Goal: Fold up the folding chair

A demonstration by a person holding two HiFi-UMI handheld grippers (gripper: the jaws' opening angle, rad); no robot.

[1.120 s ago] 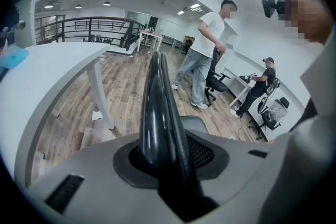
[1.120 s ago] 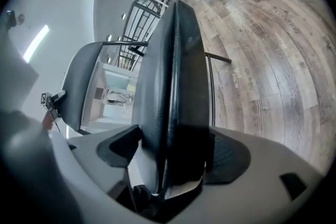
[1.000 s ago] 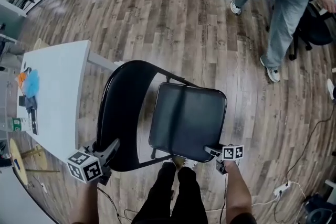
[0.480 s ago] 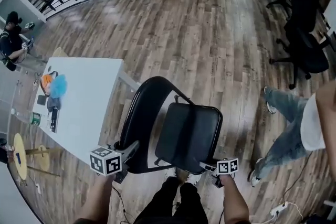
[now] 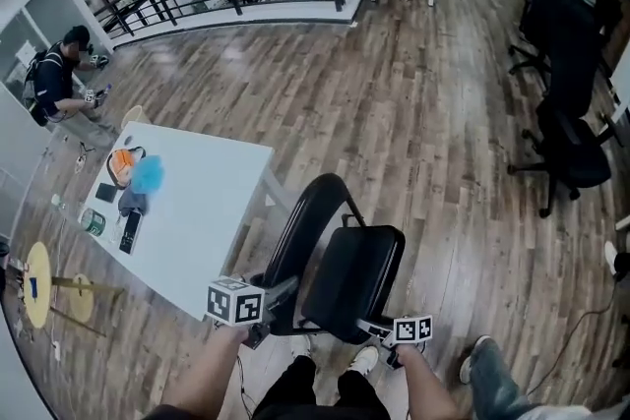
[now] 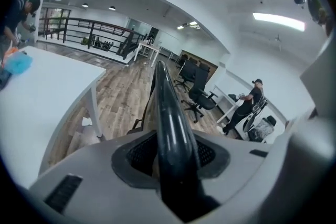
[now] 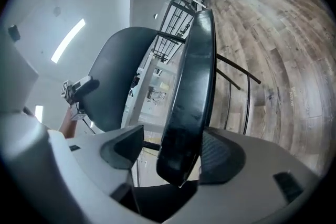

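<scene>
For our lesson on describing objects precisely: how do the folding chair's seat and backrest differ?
The seat is a thick padded slab with rounded corners; the backrest is a thin curved shell with an arched top. The backrest lies nearer the white table than the seat. Both are black.
</scene>
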